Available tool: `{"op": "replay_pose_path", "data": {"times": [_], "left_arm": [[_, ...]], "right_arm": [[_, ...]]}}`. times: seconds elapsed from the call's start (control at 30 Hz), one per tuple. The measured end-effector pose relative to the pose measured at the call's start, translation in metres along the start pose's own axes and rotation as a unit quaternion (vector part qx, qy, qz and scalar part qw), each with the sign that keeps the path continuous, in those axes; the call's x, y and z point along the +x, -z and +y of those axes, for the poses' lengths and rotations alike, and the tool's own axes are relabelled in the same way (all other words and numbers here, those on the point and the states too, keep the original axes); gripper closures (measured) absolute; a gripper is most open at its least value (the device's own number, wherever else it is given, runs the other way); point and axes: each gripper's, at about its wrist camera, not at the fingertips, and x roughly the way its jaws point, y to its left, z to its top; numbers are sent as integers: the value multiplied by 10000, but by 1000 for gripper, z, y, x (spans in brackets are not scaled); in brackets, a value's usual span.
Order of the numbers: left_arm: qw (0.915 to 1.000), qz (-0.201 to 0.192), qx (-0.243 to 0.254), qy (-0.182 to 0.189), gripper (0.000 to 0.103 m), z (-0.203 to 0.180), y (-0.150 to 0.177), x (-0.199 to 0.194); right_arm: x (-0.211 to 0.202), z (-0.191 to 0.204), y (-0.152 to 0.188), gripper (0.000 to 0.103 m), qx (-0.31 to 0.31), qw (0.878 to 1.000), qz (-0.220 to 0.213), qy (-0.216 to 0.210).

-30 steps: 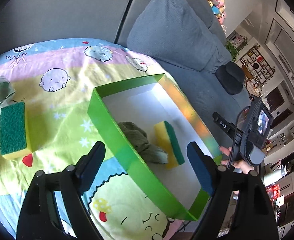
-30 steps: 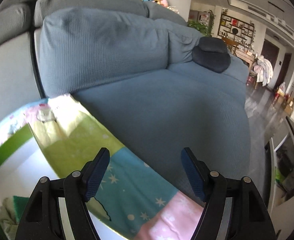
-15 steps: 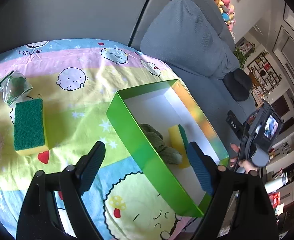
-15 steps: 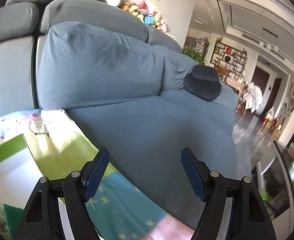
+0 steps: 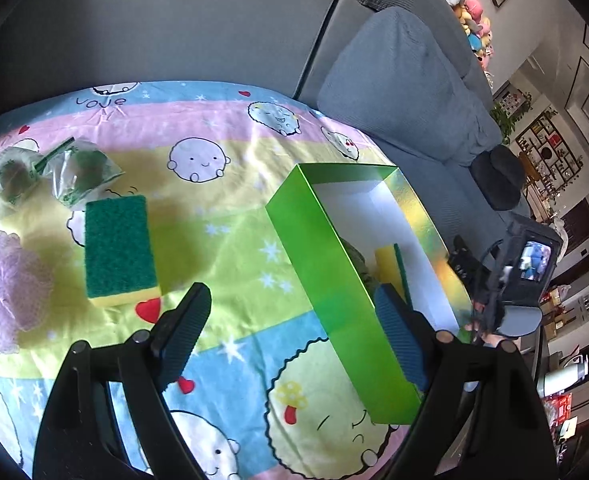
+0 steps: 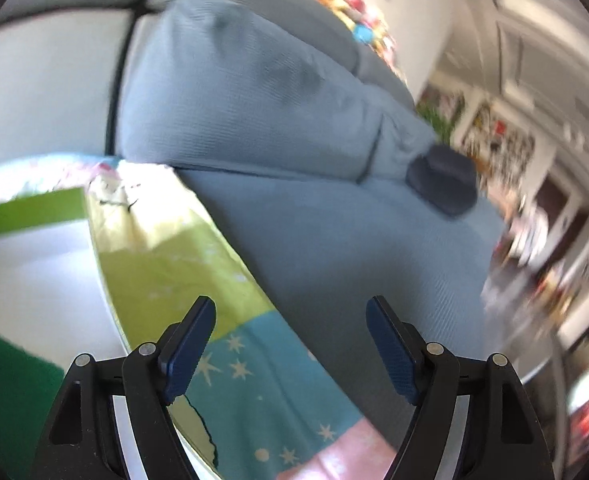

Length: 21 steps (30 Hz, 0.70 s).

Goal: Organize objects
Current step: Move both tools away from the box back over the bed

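A green box with a white inside lies on the cartoon blanket. In it lean a yellow-green sponge and a dark green cloth, partly hidden by the box wall. Left of the box on the blanket rest a second sponge, green side up, two clear bags of green stuff, and a lilac mesh pouf. My left gripper hangs open above the blanket at the box's near wall, holding nothing. My right gripper is open and empty over the blanket's edge beside the box.
A grey-blue sofa with a big cushion lies behind and right of the blanket. A dark round pillow sits on the seat. The person's other hand with its gripper body shows at the box's right.
The left wrist view has swung left, bringing the loose sponge, the bags and the pouf into sight. The right wrist view has rolled and blurred. Both pairs of jaws stay open and empty.
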Motion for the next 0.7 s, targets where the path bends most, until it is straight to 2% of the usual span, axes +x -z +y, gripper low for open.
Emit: {"op": "replay_pose_path", "data": {"times": [0.07, 0.13, 0.23, 0.37, 0.47, 0.6, 0.7], "left_arm": [[10000, -40, 9, -64, 20, 2, 1, -4], [9999, -55, -4, -123, 20, 5, 1, -8], [9998, -66, -87, -185, 20, 15, 1, -13], [9994, -99, -245, -244, 20, 27, 1, -23], [9991, -137, -255, -320, 20, 34, 2, -32], [9969, -304, -295, -657, 20, 48, 4, -48], [9962, -312, -482, -648, 20, 60, 5, -61]], "right_arm": [[-6, 20, 1, 25, -504, 9984, -159, 194], [-12, 31, 0, 25, -746, 9966, -298, 187], [-19, 37, -5, 25, -632, 9975, -307, -98], [-21, 47, -7, 25, -765, 9964, -344, 71], [-21, 49, -7, 25, -718, 9967, -359, -128], [-26, 51, -8, 25, -723, 9963, -377, -278], [-28, 53, -7, 25, -671, 9966, -359, -321]]}}
